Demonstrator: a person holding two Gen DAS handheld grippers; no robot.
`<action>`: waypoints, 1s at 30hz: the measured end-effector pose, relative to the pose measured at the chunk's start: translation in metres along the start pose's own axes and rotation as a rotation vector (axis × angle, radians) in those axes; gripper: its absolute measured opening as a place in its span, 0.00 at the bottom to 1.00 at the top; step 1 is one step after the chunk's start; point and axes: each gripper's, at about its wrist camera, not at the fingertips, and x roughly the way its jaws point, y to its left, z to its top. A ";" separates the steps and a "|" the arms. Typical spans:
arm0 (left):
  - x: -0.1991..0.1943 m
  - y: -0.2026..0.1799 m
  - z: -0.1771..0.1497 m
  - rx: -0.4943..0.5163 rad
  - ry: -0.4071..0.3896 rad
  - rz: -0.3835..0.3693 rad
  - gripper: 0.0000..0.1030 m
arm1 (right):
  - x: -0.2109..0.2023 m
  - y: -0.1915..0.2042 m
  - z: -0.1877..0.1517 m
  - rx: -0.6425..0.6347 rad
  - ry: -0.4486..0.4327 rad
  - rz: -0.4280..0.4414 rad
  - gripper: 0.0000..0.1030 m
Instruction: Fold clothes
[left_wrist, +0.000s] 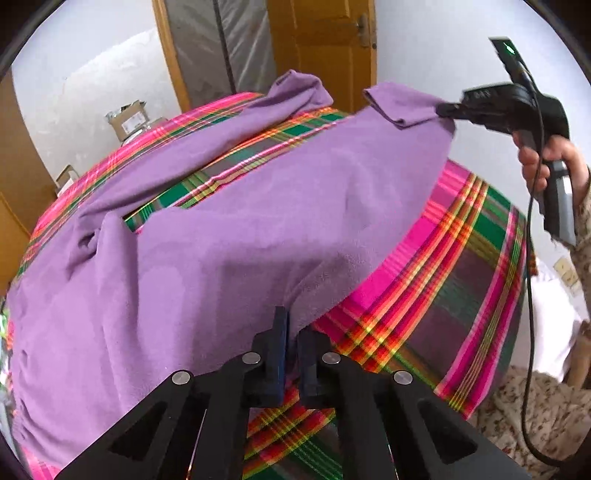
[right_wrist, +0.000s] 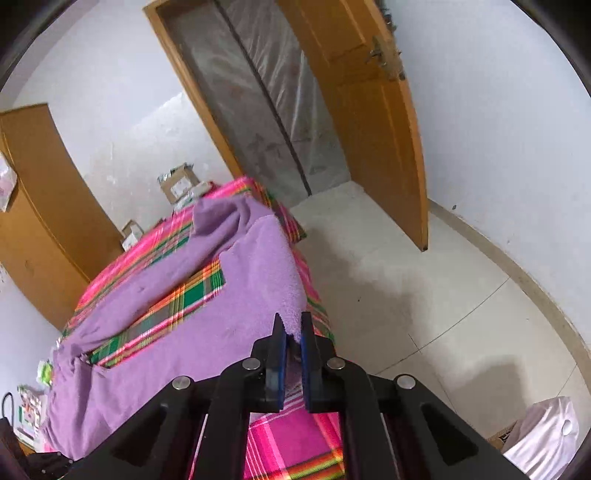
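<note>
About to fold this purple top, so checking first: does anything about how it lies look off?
Yes: the purple top lies rumpled on the plaid sheet, its far sleeve bunched upward.

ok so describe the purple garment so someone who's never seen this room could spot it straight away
Find the bed covered in a pink, green and orange plaid sheet, near the open wooden door. Spread across most of it lies the purple garment, a soft fleecy top with one long sleeve stretched along the far side. It is the only plain, single-coloured fabric on the bed, pinched at its edges by the left gripper and the right gripper.
</note>
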 end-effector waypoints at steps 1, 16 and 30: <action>-0.004 0.001 0.001 -0.011 -0.014 -0.017 0.03 | -0.005 -0.003 0.001 0.005 -0.009 -0.002 0.06; -0.016 -0.012 -0.009 0.026 -0.029 -0.086 0.03 | -0.023 -0.039 -0.024 0.064 0.012 -0.062 0.06; -0.043 0.006 -0.004 0.037 -0.085 -0.109 0.15 | -0.028 -0.044 -0.017 0.076 0.060 -0.145 0.09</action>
